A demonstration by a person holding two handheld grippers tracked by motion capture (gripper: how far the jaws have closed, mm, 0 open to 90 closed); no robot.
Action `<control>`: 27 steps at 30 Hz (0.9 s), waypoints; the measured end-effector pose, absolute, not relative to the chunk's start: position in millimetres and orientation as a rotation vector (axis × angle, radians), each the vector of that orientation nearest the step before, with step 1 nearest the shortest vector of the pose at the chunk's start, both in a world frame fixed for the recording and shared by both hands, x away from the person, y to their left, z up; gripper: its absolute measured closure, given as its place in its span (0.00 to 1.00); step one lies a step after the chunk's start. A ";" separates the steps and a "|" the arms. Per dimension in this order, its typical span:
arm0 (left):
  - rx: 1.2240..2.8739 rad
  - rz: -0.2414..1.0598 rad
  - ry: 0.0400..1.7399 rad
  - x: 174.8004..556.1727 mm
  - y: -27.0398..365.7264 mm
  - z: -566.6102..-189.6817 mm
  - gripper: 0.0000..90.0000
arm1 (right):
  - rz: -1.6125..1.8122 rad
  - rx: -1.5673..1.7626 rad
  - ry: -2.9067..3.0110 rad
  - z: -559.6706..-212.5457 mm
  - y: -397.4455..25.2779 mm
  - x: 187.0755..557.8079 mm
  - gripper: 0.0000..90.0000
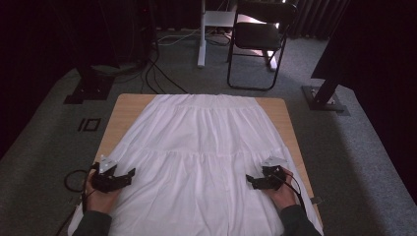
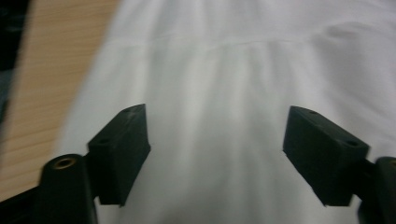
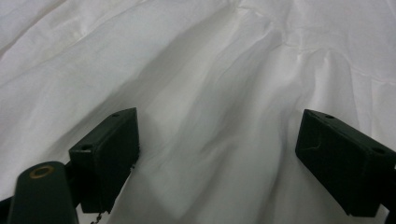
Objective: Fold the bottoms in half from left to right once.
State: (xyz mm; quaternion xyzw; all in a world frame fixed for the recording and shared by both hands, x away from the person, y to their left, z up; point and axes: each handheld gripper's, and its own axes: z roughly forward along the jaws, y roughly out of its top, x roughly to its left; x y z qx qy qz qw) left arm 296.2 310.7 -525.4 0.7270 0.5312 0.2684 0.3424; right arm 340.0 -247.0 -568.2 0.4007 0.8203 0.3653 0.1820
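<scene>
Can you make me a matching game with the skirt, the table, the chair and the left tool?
Things:
1. white skirt
2. wooden table
3. black chair
4. left tool

Places or states:
A. stands on the carpet beyond the table
B. jaws open, at the skirt's left side
C. spread flat across the tabletop
D. bare wood showing along the skirt's edges

Pairs: 1-C, 2-D, 3-A, 4-B

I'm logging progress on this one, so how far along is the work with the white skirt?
Done: the white skirt lies spread flat on the wooden table. In hand: the left gripper and right gripper sit at its side edges, jaws open, gripping nothing. Left: no fold shows yet, so probably grasping and folding.
</scene>
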 end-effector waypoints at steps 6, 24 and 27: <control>1.899 0.746 1.488 295.7 347.9 -526.8 0.14 | 1.031 1.134 2.314 -568.2 -246.9 339.7 0.14; 1.977 0.607 1.541 301.2 361.4 -552.1 0.13 | 1.032 1.139 2.312 -568.2 -247.0 338.8 0.15; 1.947 0.575 1.524 298.5 364.0 -549.3 0.16 | 1.032 1.139 2.312 -568.2 -247.0 338.7 0.15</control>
